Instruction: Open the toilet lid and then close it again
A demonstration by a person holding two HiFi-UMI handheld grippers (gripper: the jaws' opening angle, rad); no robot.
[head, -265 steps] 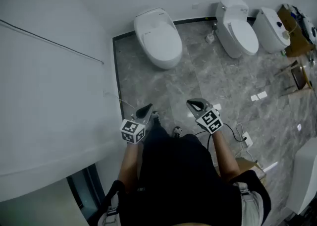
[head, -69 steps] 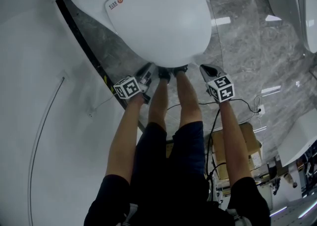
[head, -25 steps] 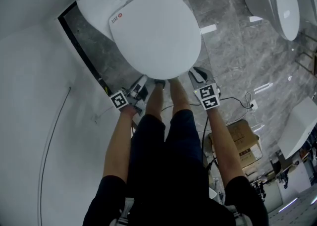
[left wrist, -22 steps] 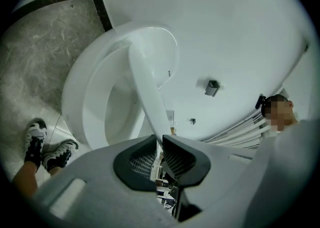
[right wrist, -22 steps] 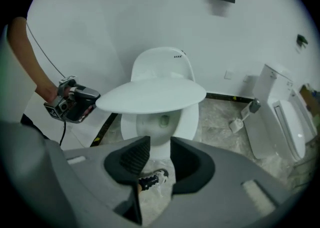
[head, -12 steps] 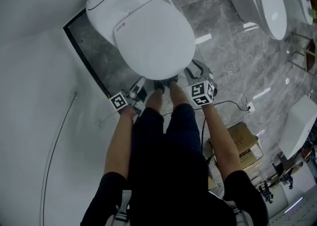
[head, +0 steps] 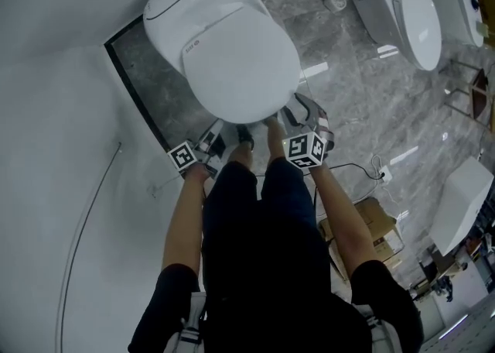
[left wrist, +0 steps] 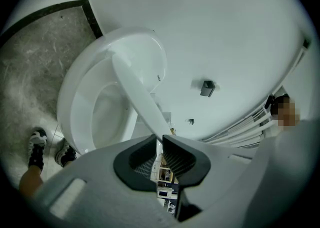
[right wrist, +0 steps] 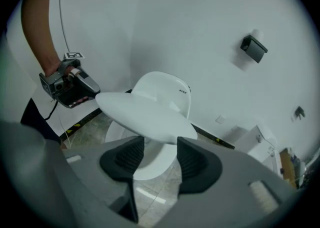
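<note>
The white toilet lid (head: 240,57) is raised at a slant above the seat and bowl (left wrist: 95,112). In the left gripper view the lid (left wrist: 137,97) shows edge-on and runs down into my left gripper (left wrist: 161,144), whose jaws are shut on its rim. In the head view that gripper (head: 213,133) sits at the lid's front left. My right gripper (head: 298,107) is at the front right. Its jaws (right wrist: 160,147) are opening, with the lid's (right wrist: 145,114) front rim just above the gap and the pads off it. My left gripper (right wrist: 92,88) also shows there, on the lid's far edge.
White wall panels close in on the left. Two more toilets (head: 414,18) stand at the upper right on the grey marble floor. A cardboard box (head: 371,224) and a cable (head: 352,166) lie behind my right arm. My feet (head: 244,136) stand at the bowl's front.
Both grippers have risen with the lid's front edge. The right gripper has rolled and its jaws have spread off the rim; the left keeps its grip.
</note>
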